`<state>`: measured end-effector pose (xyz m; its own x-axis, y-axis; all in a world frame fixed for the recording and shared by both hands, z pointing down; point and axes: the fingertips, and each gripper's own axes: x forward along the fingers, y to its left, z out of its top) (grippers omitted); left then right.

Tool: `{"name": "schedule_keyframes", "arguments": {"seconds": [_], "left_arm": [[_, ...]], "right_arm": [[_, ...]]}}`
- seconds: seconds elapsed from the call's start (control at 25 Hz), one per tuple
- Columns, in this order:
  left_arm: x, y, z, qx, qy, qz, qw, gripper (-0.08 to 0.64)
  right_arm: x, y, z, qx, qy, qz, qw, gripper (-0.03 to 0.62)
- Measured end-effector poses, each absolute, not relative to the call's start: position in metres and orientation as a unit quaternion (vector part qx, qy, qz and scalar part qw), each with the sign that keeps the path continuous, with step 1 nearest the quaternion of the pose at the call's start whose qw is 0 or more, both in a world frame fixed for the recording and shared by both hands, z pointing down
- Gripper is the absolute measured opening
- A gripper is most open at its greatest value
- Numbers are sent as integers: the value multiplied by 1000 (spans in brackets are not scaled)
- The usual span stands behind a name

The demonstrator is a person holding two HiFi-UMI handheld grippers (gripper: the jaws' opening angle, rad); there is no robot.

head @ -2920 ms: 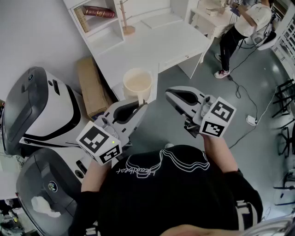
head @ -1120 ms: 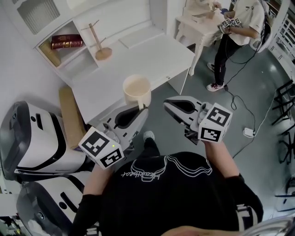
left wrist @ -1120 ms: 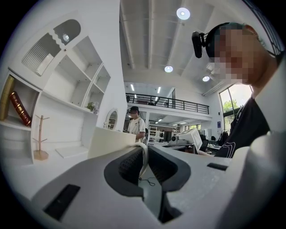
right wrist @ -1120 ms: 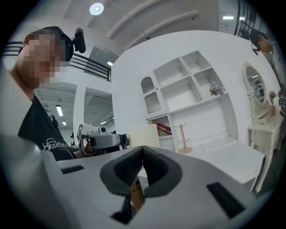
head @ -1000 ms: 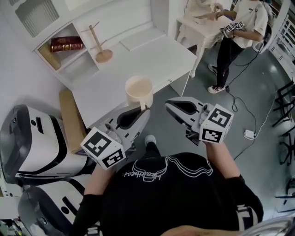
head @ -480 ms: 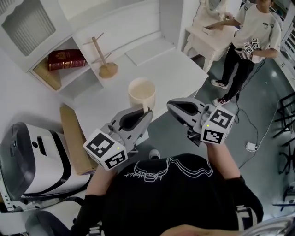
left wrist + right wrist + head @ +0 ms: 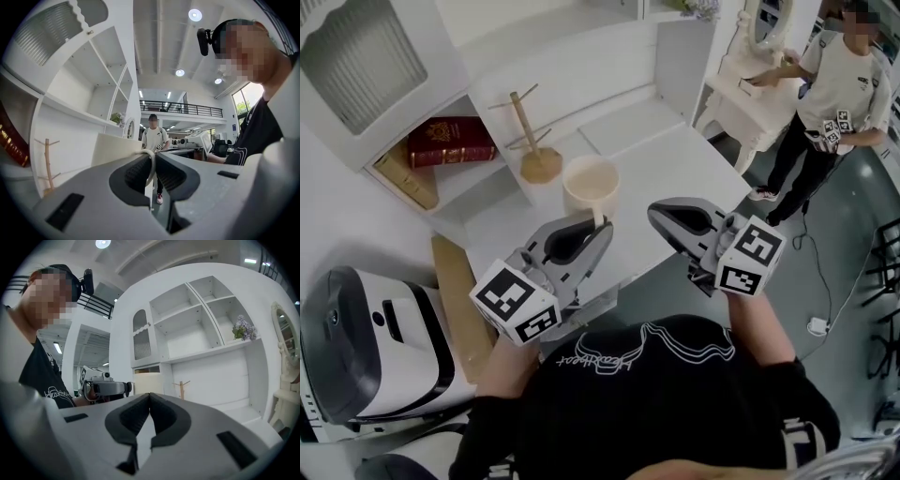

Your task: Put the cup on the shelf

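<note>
The left claw [image 7: 596,228] is clamped on the thin handle of the cream ceramic cup [image 7: 591,184], which is held above the white table [image 7: 684,173]. The right claw [image 7: 660,212] is closed and empty. Risk: with a handle-only grip the cup could pivot and strike the white shelf [image 7: 487,176].

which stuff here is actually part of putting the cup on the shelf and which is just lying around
In the job:
- cup, its handle pinched in the left gripper
- white shelf unit

Just lying about:
- red book
- wooden mug tree
- potted flowers
- brown cardboard
- right gripper, fingers shut on nothing
</note>
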<state>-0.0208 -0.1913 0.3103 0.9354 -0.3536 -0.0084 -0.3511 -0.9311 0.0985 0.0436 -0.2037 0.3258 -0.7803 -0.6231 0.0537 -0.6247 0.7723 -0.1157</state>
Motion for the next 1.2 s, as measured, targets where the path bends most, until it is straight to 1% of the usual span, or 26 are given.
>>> {"name": "schedule_keyframes", "arguments": {"seconds": [0.24, 0.6, 1.2], "left_arm": [[-25, -217, 306, 980, -194, -16, 42, 41], [-22, -241, 292, 972, -233, -13, 12, 41], [4, -322, 253, 958, -286, -10, -16, 41]], "right_arm": [[45, -225, 328, 331, -941, 68, 6, 6], [45, -248, 323, 294, -953, 67, -6, 6], [76, -331, 304, 257, -965, 54, -13, 6]]}}
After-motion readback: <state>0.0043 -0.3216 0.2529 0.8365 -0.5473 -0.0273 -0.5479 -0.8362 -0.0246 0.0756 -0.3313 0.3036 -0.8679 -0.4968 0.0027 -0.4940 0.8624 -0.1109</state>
